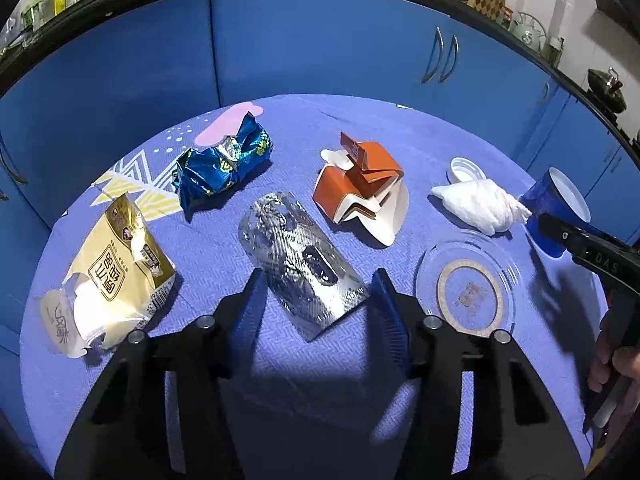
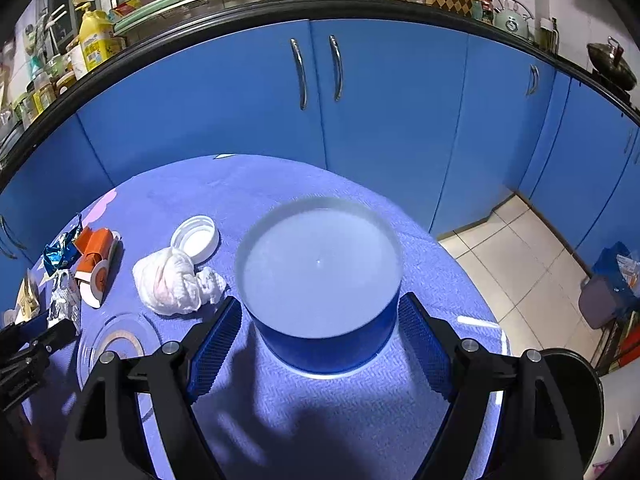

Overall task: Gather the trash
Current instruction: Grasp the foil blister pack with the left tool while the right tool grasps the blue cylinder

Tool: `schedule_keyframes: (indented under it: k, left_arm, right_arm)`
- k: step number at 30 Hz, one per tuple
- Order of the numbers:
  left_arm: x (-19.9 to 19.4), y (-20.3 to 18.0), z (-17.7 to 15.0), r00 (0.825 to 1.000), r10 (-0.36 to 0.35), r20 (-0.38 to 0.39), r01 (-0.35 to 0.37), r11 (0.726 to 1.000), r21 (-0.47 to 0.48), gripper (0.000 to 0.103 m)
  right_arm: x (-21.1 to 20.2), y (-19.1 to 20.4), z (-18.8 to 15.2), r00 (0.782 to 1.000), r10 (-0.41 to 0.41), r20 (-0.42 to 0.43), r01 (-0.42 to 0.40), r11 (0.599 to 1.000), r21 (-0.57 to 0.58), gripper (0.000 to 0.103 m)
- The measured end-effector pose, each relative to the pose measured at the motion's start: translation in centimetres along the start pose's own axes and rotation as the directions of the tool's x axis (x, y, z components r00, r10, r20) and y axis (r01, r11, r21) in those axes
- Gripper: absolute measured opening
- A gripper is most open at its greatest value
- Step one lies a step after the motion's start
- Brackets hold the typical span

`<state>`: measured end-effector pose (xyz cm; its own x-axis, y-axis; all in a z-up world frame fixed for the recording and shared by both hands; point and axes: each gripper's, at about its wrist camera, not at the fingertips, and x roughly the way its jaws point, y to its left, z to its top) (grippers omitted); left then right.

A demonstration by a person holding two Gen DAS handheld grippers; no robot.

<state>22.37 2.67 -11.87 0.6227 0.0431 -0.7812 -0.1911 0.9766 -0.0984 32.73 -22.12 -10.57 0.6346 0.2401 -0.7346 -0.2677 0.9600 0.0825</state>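
- Left claw [image 1: 316, 300] hangs over the middle of the bench [image 1: 360, 120], its jaws partly apart on either side of the near end of a silver blister pack [image 1: 298, 256]; neither pad seems to press on the foil, so nothing is held.
- Right claw [image 2: 320, 340] stands wide around a blue paper cup [image 2: 320, 280]; gaps show on both sides, so I judge it not gripped.
- Blister pack, by my reading: very light, thin, stiff along its length but easily creased, and slippery; a pinch across its narrow width at the near end should serve.
- It is crinkled silver foil with burst pockets, lying flat and running from 11 to 5 o'clock.
- Around it in the left wrist view: gold snack bag [image 1: 116, 256] at 9 o'clock, blue foil wrapper [image 1: 224, 164] at 11, orange carton [image 1: 360, 184] at 1, crumpled tissue [image 1: 480, 208] and white lid [image 1: 466, 170] at 2, clear round lid [image 1: 468, 288] at 3.
- Cup looks light and crushable; squeeze the wall gently.
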Motion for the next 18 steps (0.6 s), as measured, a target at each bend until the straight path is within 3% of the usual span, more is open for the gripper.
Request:
schedule_keyframes:
  k: [5,18]
  left_arm:
    - [-0.1,0.4,0.0,1.000,-0.018,0.002,0.018,1.000,-0.014,0.042]
    - [-1.8,0.1,-1.1,0.998,-0.061,-0.005,0.061,0.998,-0.021,0.035]
  right_arm:
    - [-0.3,0.4,0.0,1.000,0.016,0.013,-0.016,0.999,-0.028,0.073]
    - [-3.5,0.9,-1.8,0.999,0.040,0.021,-0.040,0.999,-0.027,0.072]
